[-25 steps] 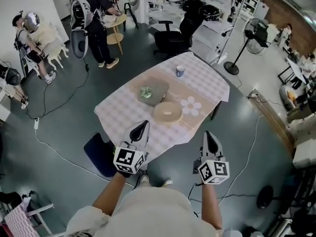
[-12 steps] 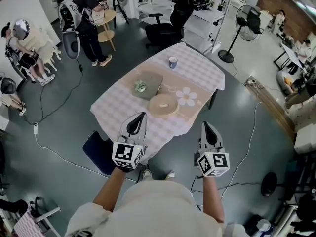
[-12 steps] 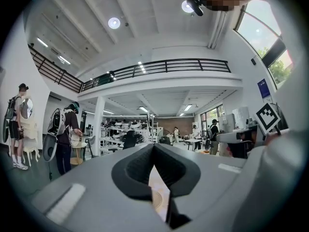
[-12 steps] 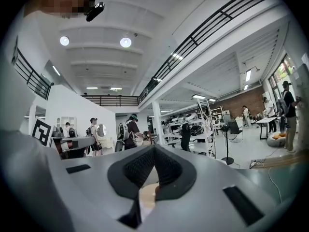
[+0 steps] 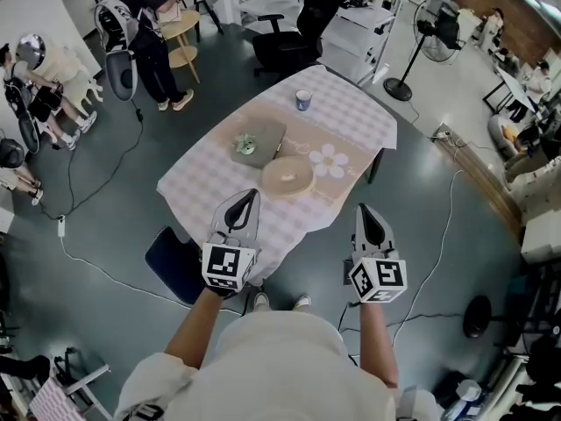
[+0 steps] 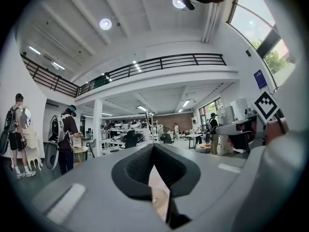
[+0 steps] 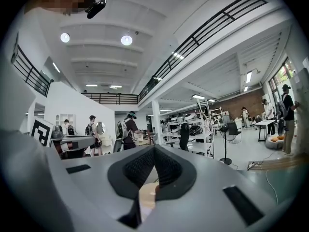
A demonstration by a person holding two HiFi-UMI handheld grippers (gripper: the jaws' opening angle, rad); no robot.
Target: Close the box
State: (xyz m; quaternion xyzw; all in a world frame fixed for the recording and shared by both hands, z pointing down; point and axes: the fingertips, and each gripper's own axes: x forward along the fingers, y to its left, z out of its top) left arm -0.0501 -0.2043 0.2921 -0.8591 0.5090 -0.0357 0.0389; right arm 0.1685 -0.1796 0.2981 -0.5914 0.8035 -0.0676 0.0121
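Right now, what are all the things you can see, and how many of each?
table: one, pale checked cloth, room's middle
cup: one, blue and white, table's far end
square tray: one, grey, mid-table, green thing on it
round box: one, tan, next to the tray
flower mat: one, white, right of the box
fan: one, black, far right
office chair: one, black, beyond the table
left gripper: one, grey, fingers shut, at table's near edge
right gripper: one, grey, fingers shut, over the floor

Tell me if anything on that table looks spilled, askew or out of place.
Nothing stands out. The cup stands upright at the far end; the round box, grey board and flower shape lie flat, nothing spilled.
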